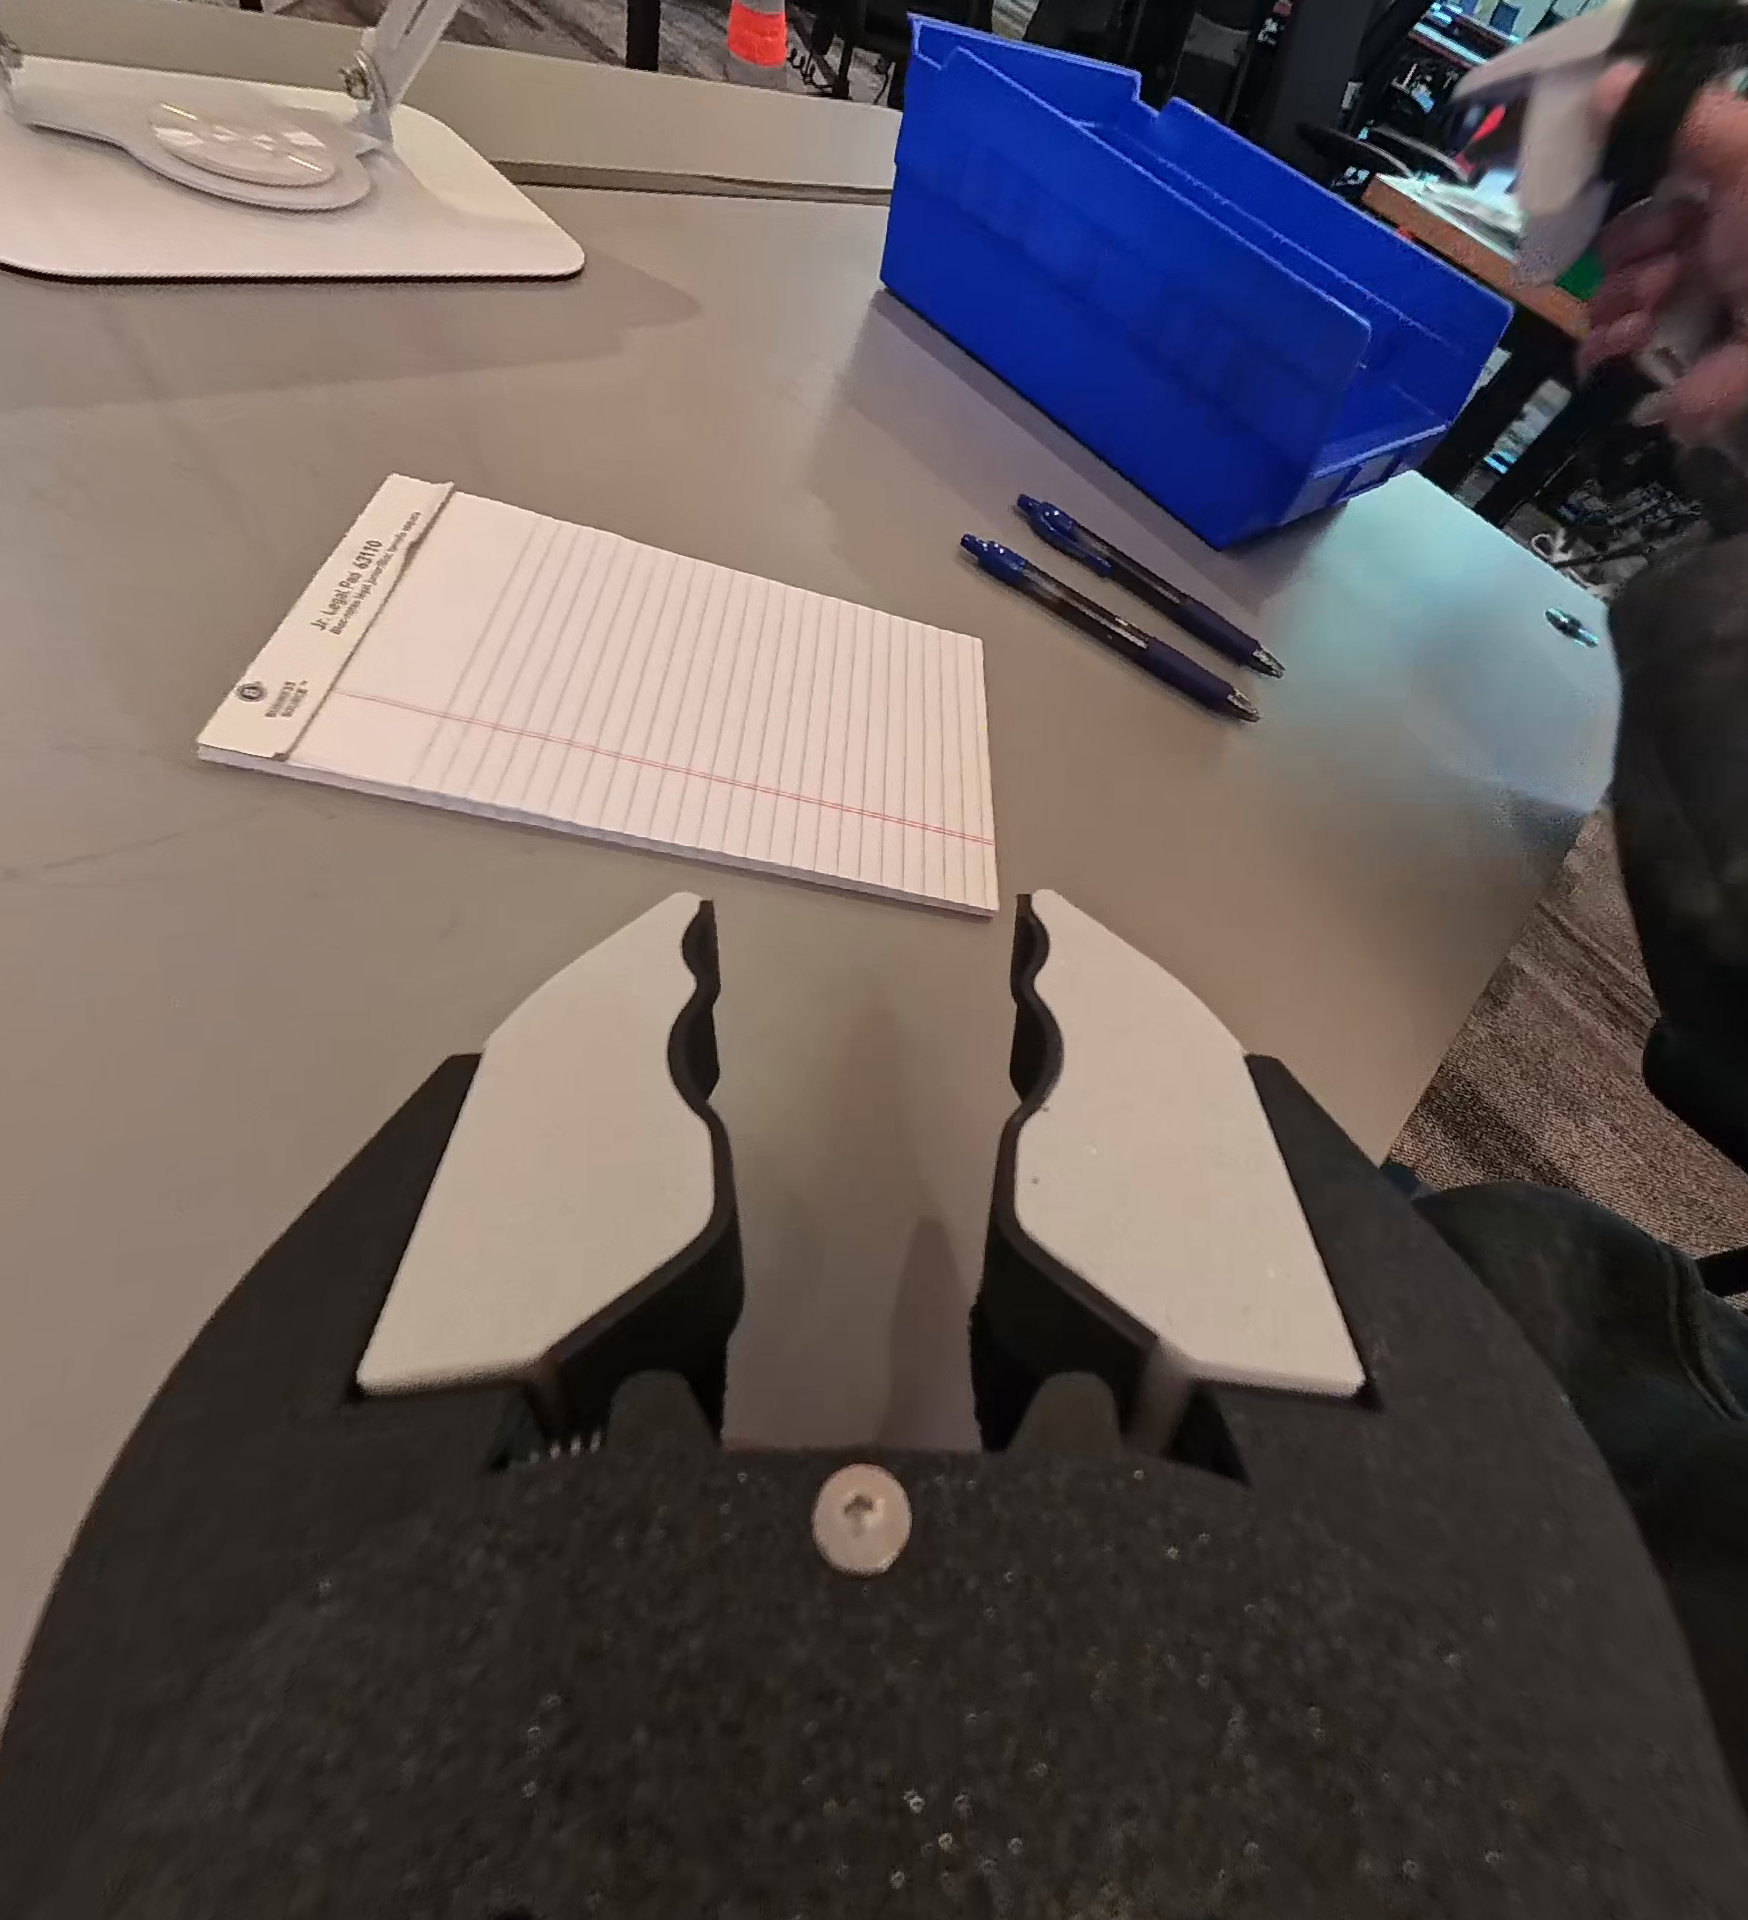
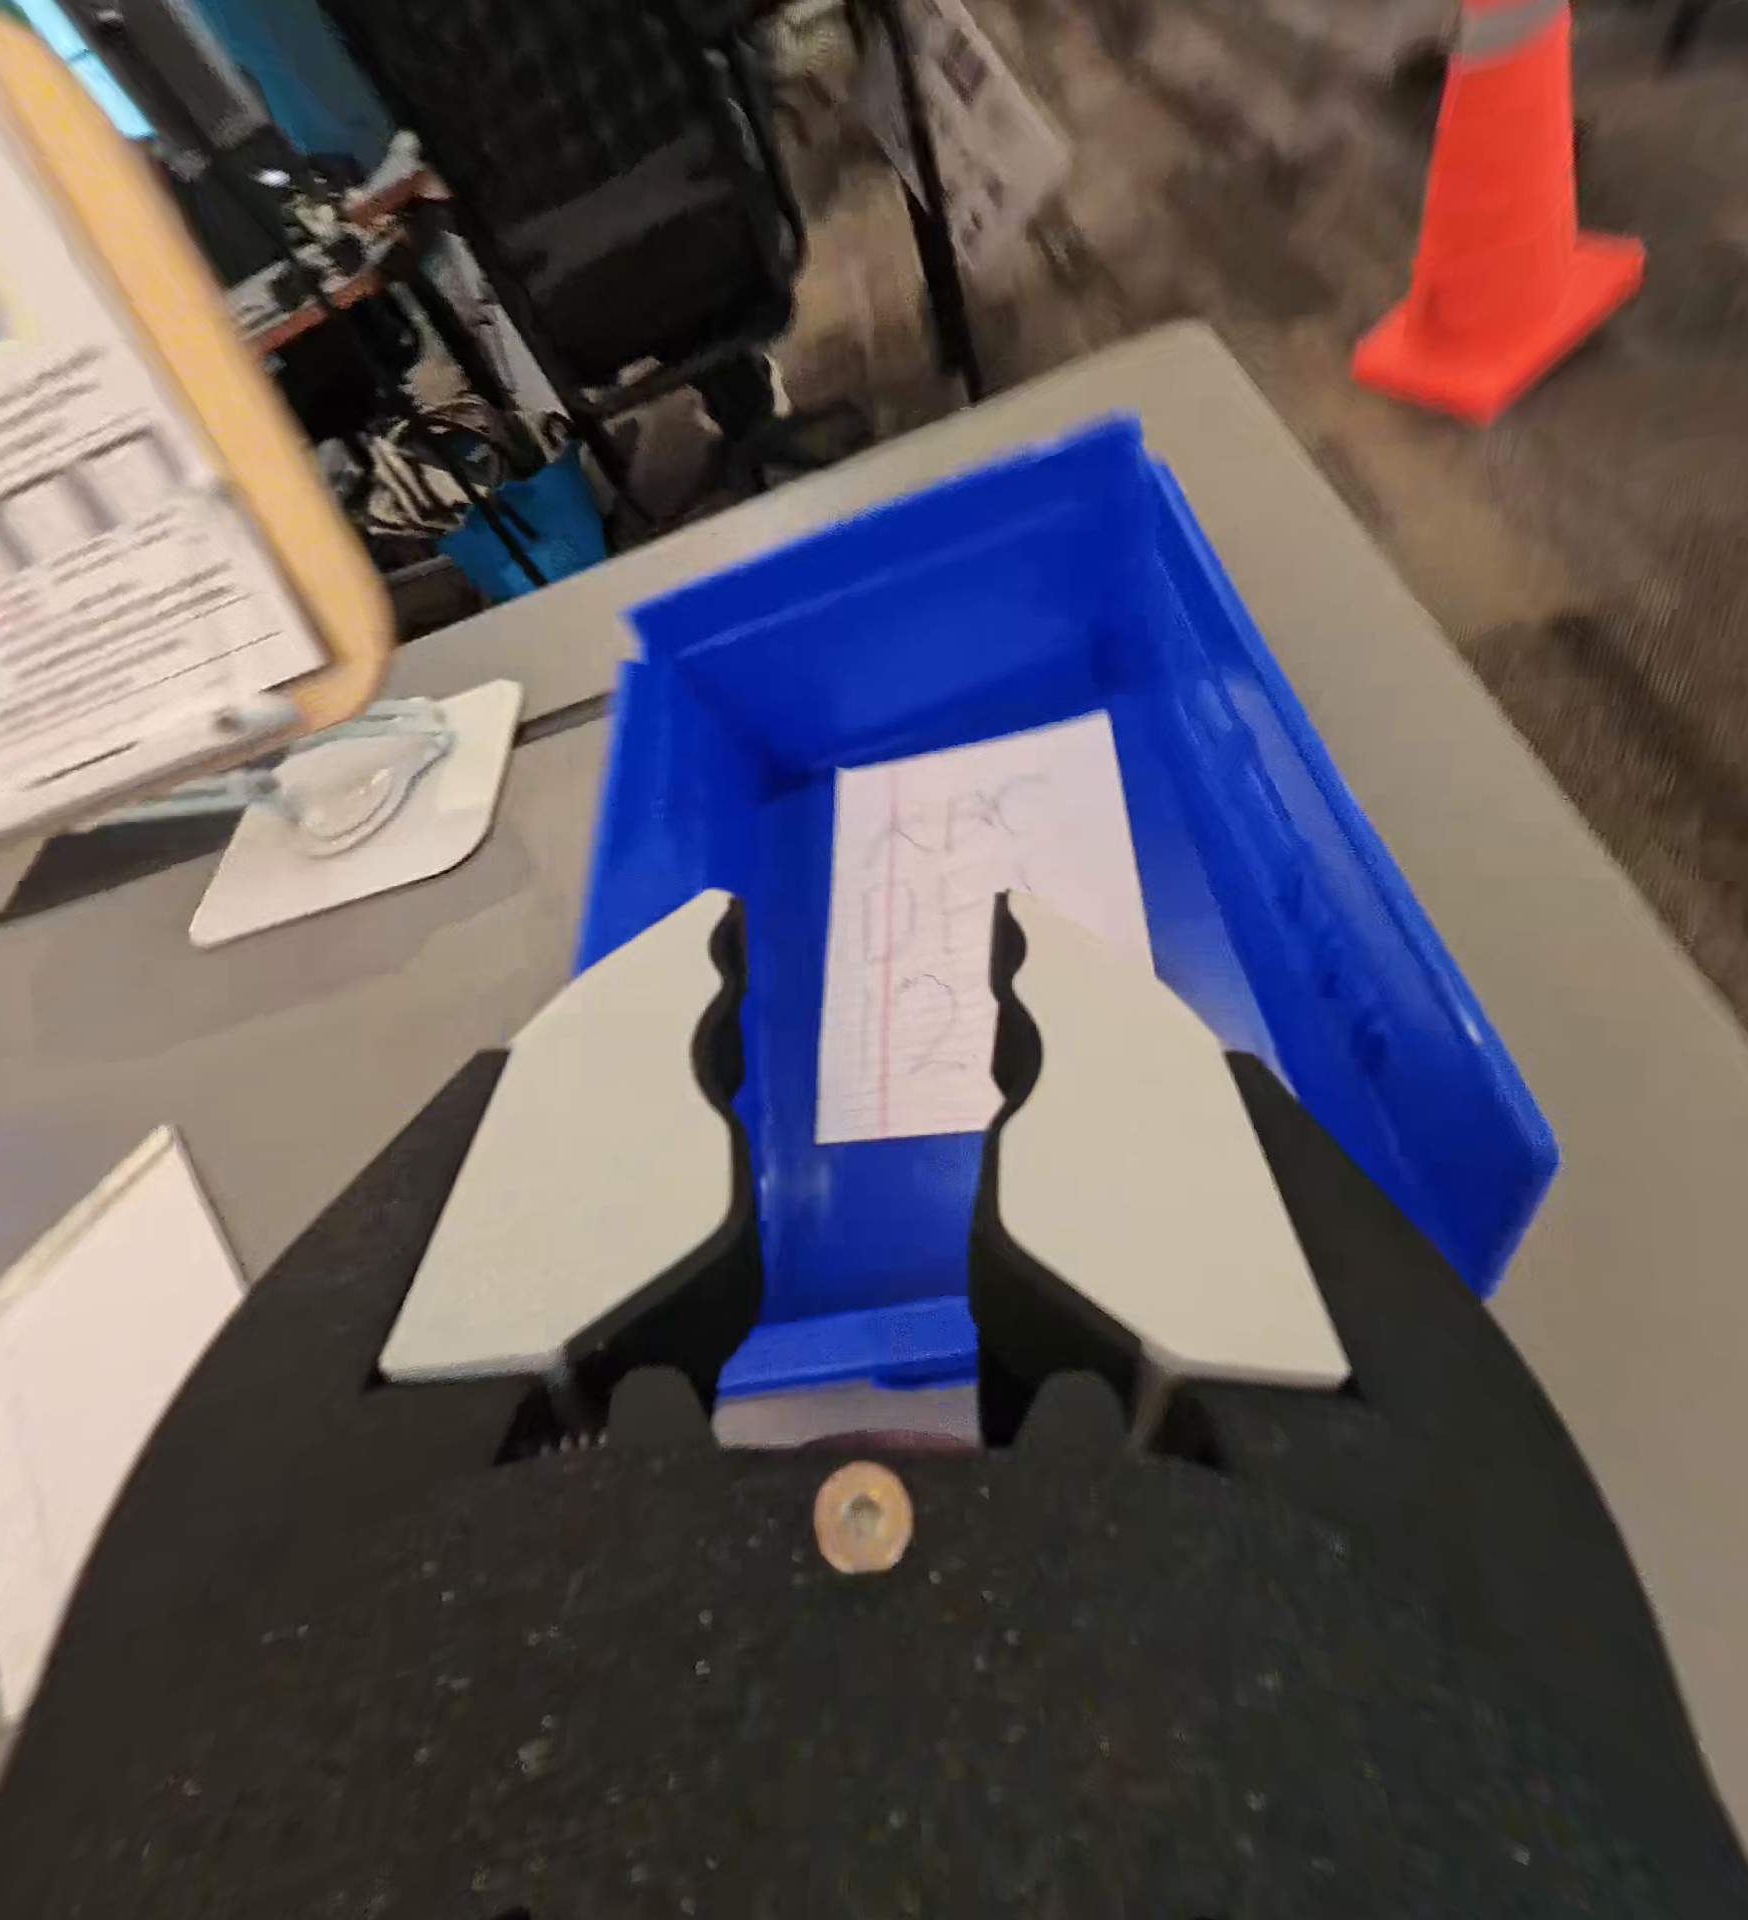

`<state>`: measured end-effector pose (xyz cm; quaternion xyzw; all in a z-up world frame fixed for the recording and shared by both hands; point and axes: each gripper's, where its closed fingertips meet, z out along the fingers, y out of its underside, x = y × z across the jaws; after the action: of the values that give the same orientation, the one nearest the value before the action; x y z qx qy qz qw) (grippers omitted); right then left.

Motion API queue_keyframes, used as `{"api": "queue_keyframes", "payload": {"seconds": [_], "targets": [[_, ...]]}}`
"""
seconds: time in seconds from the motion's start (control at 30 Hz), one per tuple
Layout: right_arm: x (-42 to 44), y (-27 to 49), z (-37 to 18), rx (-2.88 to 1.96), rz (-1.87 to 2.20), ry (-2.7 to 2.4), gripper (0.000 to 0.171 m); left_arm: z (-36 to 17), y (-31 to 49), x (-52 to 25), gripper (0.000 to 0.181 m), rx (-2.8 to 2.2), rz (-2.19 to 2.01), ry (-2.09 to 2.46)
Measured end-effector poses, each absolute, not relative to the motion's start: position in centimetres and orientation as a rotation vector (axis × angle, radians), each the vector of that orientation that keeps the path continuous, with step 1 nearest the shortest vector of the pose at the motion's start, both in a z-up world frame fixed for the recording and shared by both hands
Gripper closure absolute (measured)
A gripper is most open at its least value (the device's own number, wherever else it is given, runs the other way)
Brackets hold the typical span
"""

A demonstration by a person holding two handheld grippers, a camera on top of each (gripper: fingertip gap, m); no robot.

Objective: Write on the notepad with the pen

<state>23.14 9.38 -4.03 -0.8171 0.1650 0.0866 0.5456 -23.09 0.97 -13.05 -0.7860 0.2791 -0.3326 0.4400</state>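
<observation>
Ruled paper notepad [image 1: 631, 696] lies flat; pens [image 1: 1109, 623] look plastic.

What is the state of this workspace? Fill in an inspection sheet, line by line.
Surface: flat grey table, bare around the job's things.
Job's things: white lined paper notepad lying flat, top sheet blank; two dark blue plastic click pens side by side, right of it, apart from it.
Clutter: blue plastic storage bin holding a written-on lined paper sheet; white stand base carrying a tilted printed board.
Grippers: left tool open, empty, just short of the notepad; right tool open, empty, above the bin.
Cables: nothing seen.
Surroundings: orange traffic cone on carpet; dark furniture behind, blurred.
</observation>
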Motion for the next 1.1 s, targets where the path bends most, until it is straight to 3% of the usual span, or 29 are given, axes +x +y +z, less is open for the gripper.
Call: {"api": "queue_keyframes", "payload": {"seconds": [0.03,0.2,0.37,0.5,0.73,0.93,1.1], "targets": [[21.7,8.8,-2.8,-1.920,0.169,0.316,0.116,-13.1,1.1,-23.2,0.127,-1.954,-0.827,0.688],[9.2,7.3,-1.7,-1.938,0.494,-0.093,0.100,-13.5,1.2,-23.1,0.127,-1.969,-0.841,0.681],[-3.8,8.9,-4.5,-2.060,0.903,-0.439,0.092,-14.8,1.8,-23.4,0.127,-2.035,-0.792,0.680],[-12.4,13.9,-9.1,-2.230,0.973,-0.776,0.100,-15.8,4.7,-24.5,0.127,-2.112,-0.698,0.651],[-17.8,21.4,-15.4,-2.341,0.963,-0.965,0.114,-17.4,9.3,-25.2,0.129,-2.250,-0.812,0.578],[-18.8,21.8,-18.1,-2.435,0.975,-0.966,0.111,-17.4,10.0,-23.3,0.130,-2.260,-0.866,0.581],[-21.0,19.8,-17.5,-2.447,1.313,-0.874,0.114,-17.7,10.4,-22.6,0.134,-2.282,-0.840,0.619]]}}
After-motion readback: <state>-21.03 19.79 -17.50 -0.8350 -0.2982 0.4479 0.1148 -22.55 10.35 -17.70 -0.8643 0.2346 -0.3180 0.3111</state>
